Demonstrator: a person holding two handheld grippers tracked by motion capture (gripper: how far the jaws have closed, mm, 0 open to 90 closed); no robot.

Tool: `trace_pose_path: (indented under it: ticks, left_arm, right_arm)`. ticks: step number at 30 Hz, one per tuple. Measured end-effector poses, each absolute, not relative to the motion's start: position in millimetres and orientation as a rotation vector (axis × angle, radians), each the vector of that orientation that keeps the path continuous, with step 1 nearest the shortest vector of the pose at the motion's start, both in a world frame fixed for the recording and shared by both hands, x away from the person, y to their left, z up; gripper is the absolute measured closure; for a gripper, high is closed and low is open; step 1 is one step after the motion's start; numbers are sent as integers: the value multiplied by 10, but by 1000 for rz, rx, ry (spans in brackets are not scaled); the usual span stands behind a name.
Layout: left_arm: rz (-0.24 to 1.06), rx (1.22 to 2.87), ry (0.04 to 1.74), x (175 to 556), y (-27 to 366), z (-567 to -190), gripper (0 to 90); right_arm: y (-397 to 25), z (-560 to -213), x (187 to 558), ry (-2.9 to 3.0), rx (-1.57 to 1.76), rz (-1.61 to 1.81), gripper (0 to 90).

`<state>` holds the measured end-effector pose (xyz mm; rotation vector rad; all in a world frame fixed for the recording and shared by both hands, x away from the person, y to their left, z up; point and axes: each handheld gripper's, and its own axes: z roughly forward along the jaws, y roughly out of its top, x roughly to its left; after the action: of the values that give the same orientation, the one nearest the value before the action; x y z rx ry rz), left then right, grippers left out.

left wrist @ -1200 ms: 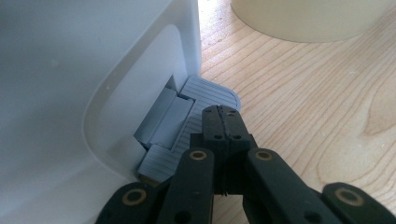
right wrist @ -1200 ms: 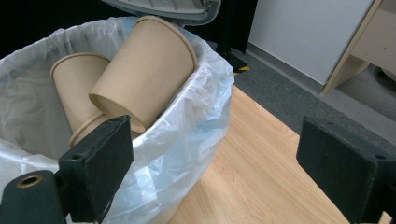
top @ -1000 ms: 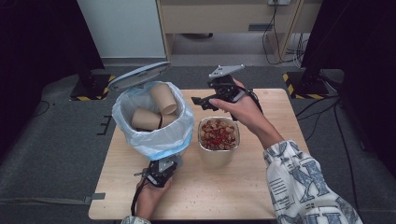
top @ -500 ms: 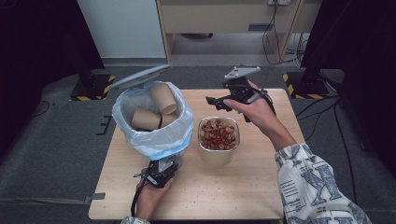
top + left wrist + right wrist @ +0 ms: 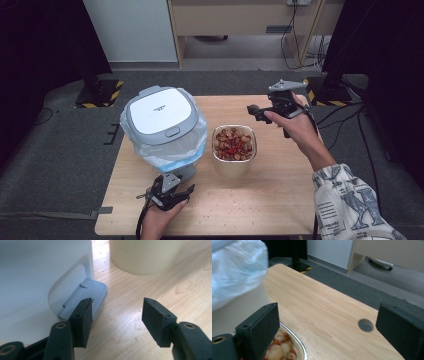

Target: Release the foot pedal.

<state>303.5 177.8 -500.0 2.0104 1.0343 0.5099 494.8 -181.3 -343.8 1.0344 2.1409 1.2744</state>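
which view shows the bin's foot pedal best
The left gripper view: the ribbed grey foot pedal sits close up at the bin's base, just past the left gripper. The high view shows it small, beneath the bag. The right gripper view catches just bag plastic.

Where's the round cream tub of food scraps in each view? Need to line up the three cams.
High view: the round cream tub of food scraps sits mid-table, just right of the lidded white pedal bin.
Left gripper view: its plain cream wall is at top centre, beyond the open jaws.
Right gripper view: its rim and contents are at the bottom left.
Shared landmark: the pedal bin.
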Motion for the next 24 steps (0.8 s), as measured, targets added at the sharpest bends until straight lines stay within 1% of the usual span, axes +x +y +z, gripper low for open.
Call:
trace_pose_path:
  ticks: [3,4,10,12,18,21,22,24]
  left_arm:
    - [513,2008,1021,3000,1812,-4982,386]
    - [504,1996,1027,2986,1837,-4977,364]
    - [491,1981,1037,2984,1937,-4977,316]
    - [488,1984,1034,2978,1991,-4978,308]
    - [483,1987,1038,2936,2115,-4976,272]
    - [488,1985,1061,2917,2253,-4985,257]
    - [488,1985,1061,2917,2253,-4985,257]
    - [502,1978,1086,2918,2362,-4989,257]
  right_arm:
    - [-1885,-3478,4924,2117,1061,1264,53]
    - [-1970,-3524,4893,2095,1089,1256,54]
    - [-2172,-3647,4781,2053,1135,1245,54]
    - [-2282,-3730,4699,2025,1164,1244,57]
    - [-2429,-3985,4500,2011,1198,1203,58]
    - [-2501,-4136,4401,2016,1222,1196,57]
    - [-2501,-4136,4401,2016,1222,1196,57]
    - [-2557,-4274,4310,2012,1247,1188,58]
